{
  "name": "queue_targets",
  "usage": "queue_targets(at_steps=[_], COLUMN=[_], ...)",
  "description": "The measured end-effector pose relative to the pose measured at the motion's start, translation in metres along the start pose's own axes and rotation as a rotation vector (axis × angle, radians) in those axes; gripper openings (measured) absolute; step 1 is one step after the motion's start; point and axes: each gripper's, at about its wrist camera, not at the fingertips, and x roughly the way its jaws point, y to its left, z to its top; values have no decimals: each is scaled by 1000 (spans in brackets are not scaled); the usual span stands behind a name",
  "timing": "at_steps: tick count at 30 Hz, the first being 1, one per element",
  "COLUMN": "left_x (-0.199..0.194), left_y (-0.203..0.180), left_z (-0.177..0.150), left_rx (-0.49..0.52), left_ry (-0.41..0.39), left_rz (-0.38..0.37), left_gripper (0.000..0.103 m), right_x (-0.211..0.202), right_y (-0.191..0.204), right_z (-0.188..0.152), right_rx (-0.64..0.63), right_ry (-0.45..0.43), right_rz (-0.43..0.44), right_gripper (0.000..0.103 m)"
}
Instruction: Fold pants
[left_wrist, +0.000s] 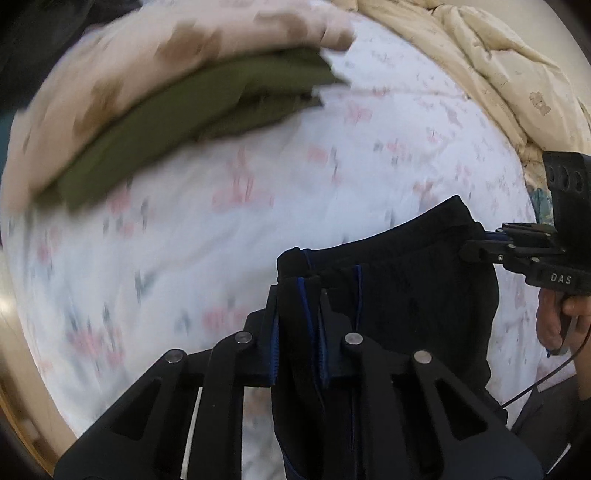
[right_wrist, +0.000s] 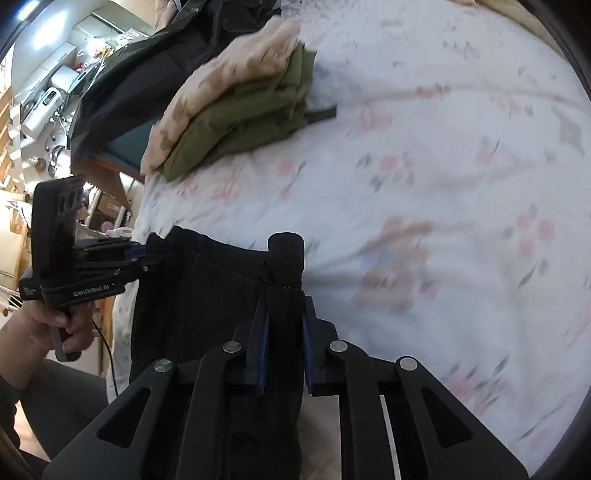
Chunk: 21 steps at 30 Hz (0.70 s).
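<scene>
Black pants (left_wrist: 406, 280) with thin blue side stripes hang between my two grippers above a white floral bedsheet (left_wrist: 221, 229). My left gripper (left_wrist: 297, 291) is shut on one end of the waistband. My right gripper (right_wrist: 284, 306) is shut on the other end; it also shows in the left wrist view (left_wrist: 476, 243). In the right wrist view the pants (right_wrist: 207, 295) stretch left to my left gripper (right_wrist: 147, 258). The legs hang down out of view.
A folded olive-green garment (left_wrist: 177, 122) lies on the sheet beside a beige patterned blanket (left_wrist: 147, 48). A cream quilt (left_wrist: 498, 62) is bunched at the far right. Beyond the bed's left edge is a cluttered room (right_wrist: 44, 110).
</scene>
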Motion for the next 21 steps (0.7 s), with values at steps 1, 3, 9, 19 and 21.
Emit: queue_targets(at_steps=[1,3,9,19,21], left_x=[-2,-5,-33,-79,-91], left_y=[-3,-8,-23,-59,-72], left_z=[10,30,77,-8,-32], left_rx=[22,54,125,478,550], left_ry=[-19,-50,-216,-290,-302], left_rz=[6,27,68,13,11], left_gripper=[13,13,13,14,14], right_x=[-4,-13,-48,-89,-99], right_y=[-1,-1,10,41,55], right_z=[8,24,64,-7,-30], right_rx=[-9,-41,-139,-403,-445], right_ry=[-6,-25,-147,-134,-140], right_rz=[-14,-59,-174,-150,-149], right_gripper=[14,14,14,14,14])
